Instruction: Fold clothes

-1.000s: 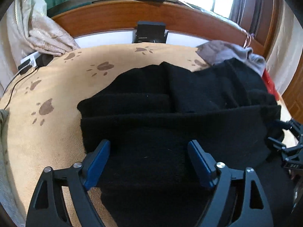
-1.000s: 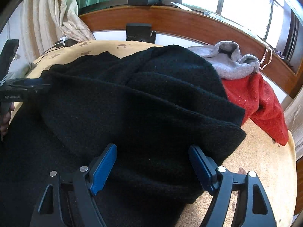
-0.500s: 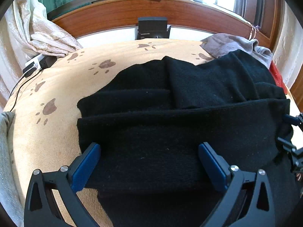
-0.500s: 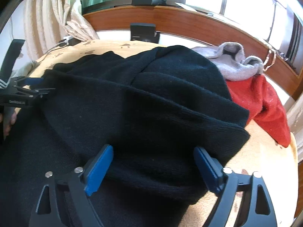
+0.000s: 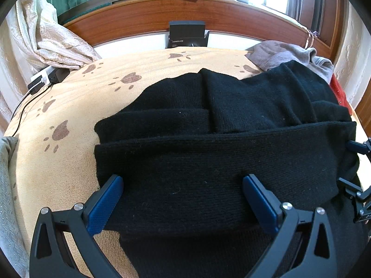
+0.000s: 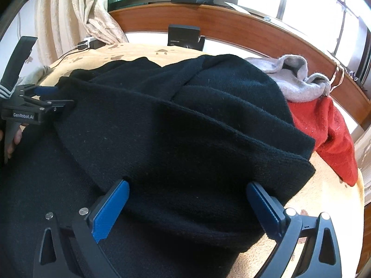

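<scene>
A black knitted sweater [image 5: 231,150] lies folded in layers on the tan paw-print bed cover [image 5: 69,115]. My left gripper [image 5: 182,180] stands open over its near left part. The blue pads straddle the top fold without pressing it. My right gripper [image 6: 187,184] is open too, astride the near right part of the sweater [image 6: 185,115], its right finger close to the folded edge. Each gripper shows at the edge of the other's view: the left gripper [image 6: 34,102] by the sweater's left end, the right gripper [image 5: 357,173] at its right end.
A grey garment [image 6: 294,78] and a red garment [image 6: 329,134] lie heaped at the far right of the bed. A wooden headboard [image 5: 185,11] with a black box [image 5: 186,34] runs along the back. A charger with a cable [image 5: 44,78] and a curtain [image 5: 46,41] are at the far left.
The jaws of both grippers have spread wider apart over the sweater. The sweater's top fold now lies flat and released. Neither hand has shifted noticeably.
</scene>
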Demonstrator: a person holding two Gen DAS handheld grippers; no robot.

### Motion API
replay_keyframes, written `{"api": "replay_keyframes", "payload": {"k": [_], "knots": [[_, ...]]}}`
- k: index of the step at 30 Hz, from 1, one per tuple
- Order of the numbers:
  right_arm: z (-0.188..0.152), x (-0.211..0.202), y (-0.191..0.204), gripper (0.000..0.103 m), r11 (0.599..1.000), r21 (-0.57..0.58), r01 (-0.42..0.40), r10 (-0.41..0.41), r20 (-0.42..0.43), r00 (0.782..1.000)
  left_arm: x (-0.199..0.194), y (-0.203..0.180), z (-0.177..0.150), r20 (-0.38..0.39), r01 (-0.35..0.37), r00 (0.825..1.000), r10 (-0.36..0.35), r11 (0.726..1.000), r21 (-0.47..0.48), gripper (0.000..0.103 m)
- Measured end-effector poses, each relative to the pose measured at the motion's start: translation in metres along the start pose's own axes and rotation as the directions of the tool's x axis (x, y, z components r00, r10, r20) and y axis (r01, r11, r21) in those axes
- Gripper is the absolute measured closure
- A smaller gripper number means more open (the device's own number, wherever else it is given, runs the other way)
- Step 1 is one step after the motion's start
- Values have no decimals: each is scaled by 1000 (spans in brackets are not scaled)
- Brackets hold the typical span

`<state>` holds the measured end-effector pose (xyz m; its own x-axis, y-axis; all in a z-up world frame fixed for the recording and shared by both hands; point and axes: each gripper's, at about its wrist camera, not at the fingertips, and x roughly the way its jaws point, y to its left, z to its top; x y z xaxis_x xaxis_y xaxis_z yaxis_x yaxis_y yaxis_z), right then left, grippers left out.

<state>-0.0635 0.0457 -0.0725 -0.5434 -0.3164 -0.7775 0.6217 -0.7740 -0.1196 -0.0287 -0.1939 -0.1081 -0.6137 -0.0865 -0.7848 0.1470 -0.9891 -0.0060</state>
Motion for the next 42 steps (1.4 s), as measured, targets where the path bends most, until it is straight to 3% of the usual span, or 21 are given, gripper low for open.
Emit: {"api": "replay_keyframes", "payload": {"k": [9, 13, 17, 20, 24, 27, 30, 34, 36, 37, 40, 42], "knots": [[1, 0, 0, 1, 1000, -2, 3, -3, 3, 1000, -1, 1, 1, 0, 9, 1000, -9, 1000, -5, 1], [-1, -4, 1, 1, 1000, -3, 19, -18, 20, 1000, -22, 8, -6, 29, 22, 999, -22, 999, -24, 1], [-5, -19, -9, 1, 997, 57, 44, -49, 88, 995, -63, 25, -23, 121, 13, 993, -6, 998, -56, 0], [-13, -39, -23, 1, 991, 133, 8, -27, 148, 989, -82, 39, -31, 150, -23, 988, 35, 996, -81, 0], [-22, -65, -48, 1, 969, 235, 76, -119, 176, 977, -84, 48, -26, 153, -24, 987, 41, 994, -111, 0], [-24, -81, -61, 1, 953, 303, -2, -71, 231, 970, -75, 43, -19, 145, -6, 989, 24, 993, -119, 0], [-22, -84, -51, 1, 959, 262, -111, 38, 269, 962, -55, 30, -16, 101, -9, 995, 19, 995, -95, 0], [-15, -57, -32, 1, 982, 151, -114, 82, 199, 977, -26, 16, -20, 19, -62, 998, 63, 997, -46, 0], [-17, -27, -31, 1, 984, 149, -94, 81, 89, 993, -15, 17, -23, -20, -58, 998, 57, 997, -47, 1], [-17, -10, -32, 0, 985, 156, -80, 78, 13, 997, -13, 23, -24, -27, -23, 999, 21, 997, -78, 1], [-10, -1, -26, 0, 994, 107, -22, 24, -18, 1000, -11, 35, -25, -26, 28, 999, -32, 992, -123, 0], [-7, 4, -24, 0, 996, 92, -2, 4, -22, 1000, -10, 30, -25, -34, 6, 999, -10, 995, -100, 0]]}}
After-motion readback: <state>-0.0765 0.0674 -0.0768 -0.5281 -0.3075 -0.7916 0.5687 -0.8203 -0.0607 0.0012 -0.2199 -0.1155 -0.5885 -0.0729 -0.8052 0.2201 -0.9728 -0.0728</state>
